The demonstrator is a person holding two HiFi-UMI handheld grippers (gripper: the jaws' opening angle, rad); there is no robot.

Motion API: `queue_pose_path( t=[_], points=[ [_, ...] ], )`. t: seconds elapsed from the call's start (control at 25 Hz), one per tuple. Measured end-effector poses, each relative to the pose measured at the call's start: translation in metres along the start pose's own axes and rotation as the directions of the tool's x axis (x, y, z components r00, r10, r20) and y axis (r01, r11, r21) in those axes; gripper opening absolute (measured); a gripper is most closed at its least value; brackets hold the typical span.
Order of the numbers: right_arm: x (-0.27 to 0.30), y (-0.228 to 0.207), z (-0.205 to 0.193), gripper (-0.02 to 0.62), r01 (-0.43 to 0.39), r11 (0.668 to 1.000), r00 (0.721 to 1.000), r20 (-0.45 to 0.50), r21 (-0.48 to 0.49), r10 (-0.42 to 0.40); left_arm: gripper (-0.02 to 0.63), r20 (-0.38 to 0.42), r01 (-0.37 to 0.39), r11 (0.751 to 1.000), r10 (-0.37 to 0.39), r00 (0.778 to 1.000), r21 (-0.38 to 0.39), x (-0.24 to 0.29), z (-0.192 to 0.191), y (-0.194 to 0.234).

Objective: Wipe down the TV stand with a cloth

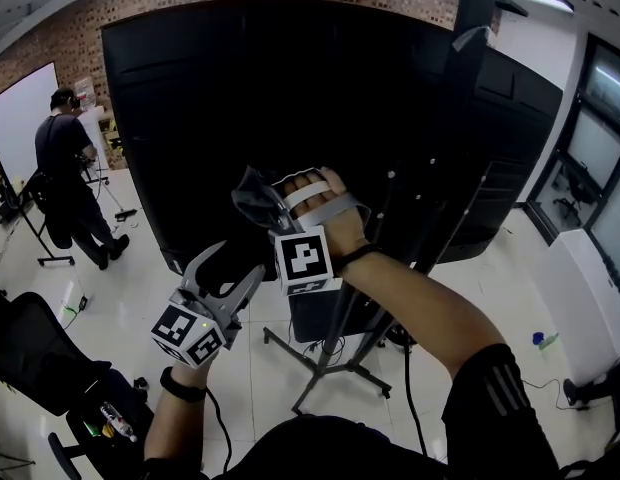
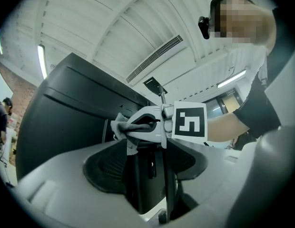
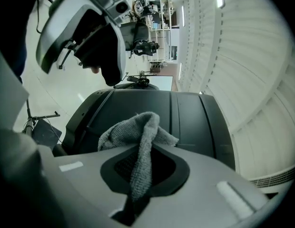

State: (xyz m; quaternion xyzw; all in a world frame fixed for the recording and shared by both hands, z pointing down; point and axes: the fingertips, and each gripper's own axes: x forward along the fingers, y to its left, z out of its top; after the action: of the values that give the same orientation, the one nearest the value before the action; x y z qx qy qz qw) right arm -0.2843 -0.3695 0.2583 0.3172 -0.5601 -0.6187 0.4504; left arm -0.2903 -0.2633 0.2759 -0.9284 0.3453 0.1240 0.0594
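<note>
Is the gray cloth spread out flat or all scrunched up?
Scrunched up: the cloth bunches in folds, pinched in the right gripper.

My head camera looks steeply down from above, with my left gripper [image 1: 228, 260] and right gripper [image 1: 260, 206] close below it and the television's black back [image 1: 240, 88] just beyond them. My left gripper's camera tilts up along its parted jaws toward the ceiling [image 2: 114, 27]. My right gripper's camera, rolled sideways, looks past the grey cloth [image 3: 140, 146] pinched in its jaws. All three views share that back panel at close range.
</note>
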Motion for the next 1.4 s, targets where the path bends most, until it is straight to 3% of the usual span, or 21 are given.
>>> queue_pose_path(
  t=[0.6,0.8,0.92,1.04,1.24,1.4],
  points=[
    [-0.034,0.028,-0.081,0.015,-0.053,0.995,0.980,-0.194,-0.087,0.035,0.284,0.008,0.114,0.993,-0.114,0.993,-0.027,0.038,-0.007,-0.035],
    [-0.042,0.031,-0.096,0.015,-0.062,0.995,0.975,-0.219,-0.072,0.045,0.285,0.003,0.143,0.989,-0.143,0.990,-0.038,0.048,-0.012,-0.043],
    [-0.053,0.027,-0.093,0.015,-0.039,0.999,0.982,-0.184,-0.036,0.032,0.284,0.004,0.150,0.988,-0.150,0.989,-0.042,0.050,-0.012,-0.046],
    [-0.073,0.014,-0.081,0.015,-0.002,0.998,0.994,-0.109,0.068,0.009,0.284,0.008,0.155,0.987,-0.155,0.988,-0.038,0.053,-0.009,-0.050],
    [-0.104,-0.013,-0.093,0.015,0.040,0.971,0.999,-0.029,0.234,-0.034,0.284,0.013,0.156,0.988,-0.156,0.988,-0.018,0.062,-0.002,-0.062],
    [-0.124,-0.042,-0.113,0.015,0.101,0.958,0.995,-0.003,0.270,-0.104,0.284,0.022,0.154,0.988,-0.154,0.988,0.009,0.072,0.008,-0.076]
  ],
)
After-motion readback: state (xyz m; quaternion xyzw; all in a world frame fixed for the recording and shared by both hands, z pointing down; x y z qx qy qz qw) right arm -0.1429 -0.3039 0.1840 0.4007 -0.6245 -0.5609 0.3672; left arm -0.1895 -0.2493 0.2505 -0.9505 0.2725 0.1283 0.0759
